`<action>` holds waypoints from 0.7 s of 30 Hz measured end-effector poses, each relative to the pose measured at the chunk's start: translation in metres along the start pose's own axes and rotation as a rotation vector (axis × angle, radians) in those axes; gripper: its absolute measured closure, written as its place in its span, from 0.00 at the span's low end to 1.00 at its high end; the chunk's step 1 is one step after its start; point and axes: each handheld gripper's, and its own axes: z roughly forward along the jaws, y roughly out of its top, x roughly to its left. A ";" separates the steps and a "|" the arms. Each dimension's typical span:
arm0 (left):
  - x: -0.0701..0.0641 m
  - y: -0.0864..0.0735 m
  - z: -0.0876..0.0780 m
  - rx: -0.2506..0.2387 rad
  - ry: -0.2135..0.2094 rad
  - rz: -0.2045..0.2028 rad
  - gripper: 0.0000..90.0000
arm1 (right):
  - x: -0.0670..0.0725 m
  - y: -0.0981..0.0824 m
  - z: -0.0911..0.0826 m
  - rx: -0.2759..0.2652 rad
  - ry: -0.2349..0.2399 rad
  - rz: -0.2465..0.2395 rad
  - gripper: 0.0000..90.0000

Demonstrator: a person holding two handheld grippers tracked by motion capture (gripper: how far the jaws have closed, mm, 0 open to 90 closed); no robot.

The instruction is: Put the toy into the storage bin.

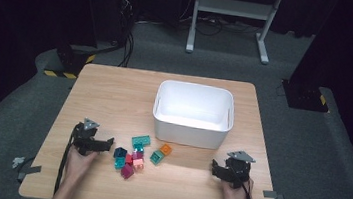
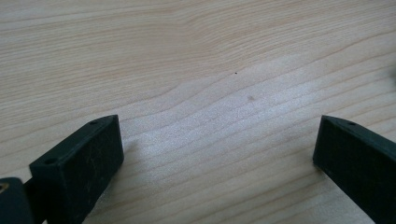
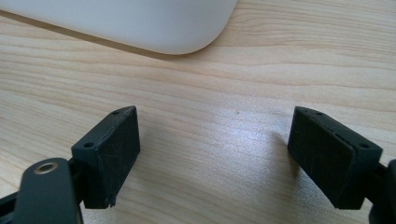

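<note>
Both grippers empty, jaws spread wide: left gripper just beside the toy bricks, right gripper off the white bin's near corner. Bricks all lie in front of bin; none inside, I judge. Everything left to do.

No legible text, label, brand, number or sign on any surface in these views.
</note>
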 end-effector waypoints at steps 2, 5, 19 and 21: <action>0.000 0.000 0.000 0.001 -0.002 0.004 0.02 | 0.000 0.000 0.000 0.000 0.000 0.000 0.18; 0.001 0.000 0.000 0.002 -0.003 0.006 0.02 | 0.000 0.000 0.000 -0.001 0.001 -0.001 0.18; -0.005 0.003 -0.011 0.002 -0.043 -0.005 0.16 | 0.000 0.000 0.000 -0.001 0.000 0.000 0.19; -0.006 0.003 -0.017 -0.014 -0.053 0.004 0.16 | 0.000 0.000 0.000 -0.001 0.000 0.000 0.19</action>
